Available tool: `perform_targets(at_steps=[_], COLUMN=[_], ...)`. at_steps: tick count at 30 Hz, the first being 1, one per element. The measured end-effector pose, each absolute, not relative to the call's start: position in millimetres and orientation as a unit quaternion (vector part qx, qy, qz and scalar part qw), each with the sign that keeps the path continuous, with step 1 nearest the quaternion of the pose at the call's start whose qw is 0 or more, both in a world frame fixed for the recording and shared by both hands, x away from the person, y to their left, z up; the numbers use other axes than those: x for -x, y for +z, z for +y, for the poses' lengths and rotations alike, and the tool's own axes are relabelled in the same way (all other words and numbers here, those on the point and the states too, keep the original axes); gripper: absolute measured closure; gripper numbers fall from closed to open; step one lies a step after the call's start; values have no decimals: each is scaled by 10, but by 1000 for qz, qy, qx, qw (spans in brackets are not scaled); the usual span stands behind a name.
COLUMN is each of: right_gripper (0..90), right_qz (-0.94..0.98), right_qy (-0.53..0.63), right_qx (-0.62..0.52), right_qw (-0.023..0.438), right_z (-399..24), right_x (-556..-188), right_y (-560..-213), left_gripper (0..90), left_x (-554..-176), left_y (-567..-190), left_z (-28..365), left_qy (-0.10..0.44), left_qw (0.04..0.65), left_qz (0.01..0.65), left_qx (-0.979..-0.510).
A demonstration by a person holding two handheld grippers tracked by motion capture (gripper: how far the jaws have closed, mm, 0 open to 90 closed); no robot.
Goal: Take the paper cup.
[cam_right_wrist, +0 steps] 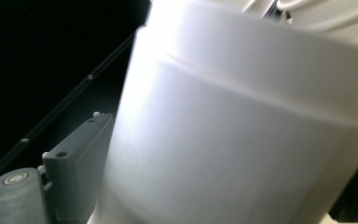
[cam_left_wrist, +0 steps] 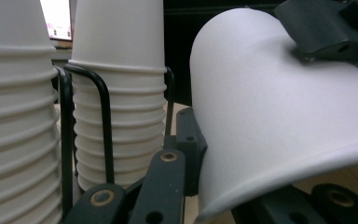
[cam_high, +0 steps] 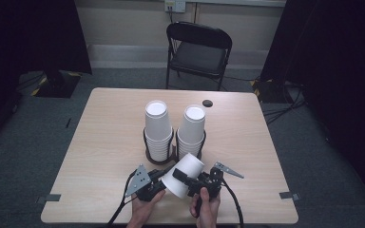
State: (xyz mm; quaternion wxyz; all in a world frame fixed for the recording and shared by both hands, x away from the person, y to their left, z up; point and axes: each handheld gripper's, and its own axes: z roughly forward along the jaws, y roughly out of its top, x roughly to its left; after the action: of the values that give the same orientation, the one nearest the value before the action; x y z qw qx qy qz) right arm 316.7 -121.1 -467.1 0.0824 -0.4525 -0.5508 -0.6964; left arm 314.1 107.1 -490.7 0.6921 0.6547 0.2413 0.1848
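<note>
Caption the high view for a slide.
Two handheld grippers share one white paper cup on its side, in front of two cup stacks in a black wire holder.

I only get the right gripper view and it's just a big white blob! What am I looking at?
Observer: That's a white paper cup, tipped on its side near the front edge of the table.
Operator: Is the other gripper holding it too?
Observer: Yes. The left gripper is shut on the cup's rim, at the wide end.
Operator: Are there more cups?
Observer: Lots. A left stack and a right stack stand upside down in a black wire holder, just beyond the tipped cup.
</note>
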Motion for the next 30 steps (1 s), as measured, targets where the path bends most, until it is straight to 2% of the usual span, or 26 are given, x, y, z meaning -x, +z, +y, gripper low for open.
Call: perform_targets(at_steps=[9, 20, 30], right_gripper=[123, 107, 108], right_qz=[-550, -563, -576], right_qy=[-697, -691, -705], right_qx=[456, 452, 408], right_qw=[58, -28, -67], right_z=[-1276, -1348, -1486], right_x=[-3218, -3218, -3180], right_y=[-4621, -4595, -4534], left_gripper=[861, 863, 864], left_x=[-3146, -3163, -3151], left_y=[-4932, -4946, -4873], left_z=[1121, 1178, 1277], left_qy=[147, 114, 117], left_qw=[692, 678, 650], left_qz=[240, 253, 247], left_qx=[-665, -681, -709])
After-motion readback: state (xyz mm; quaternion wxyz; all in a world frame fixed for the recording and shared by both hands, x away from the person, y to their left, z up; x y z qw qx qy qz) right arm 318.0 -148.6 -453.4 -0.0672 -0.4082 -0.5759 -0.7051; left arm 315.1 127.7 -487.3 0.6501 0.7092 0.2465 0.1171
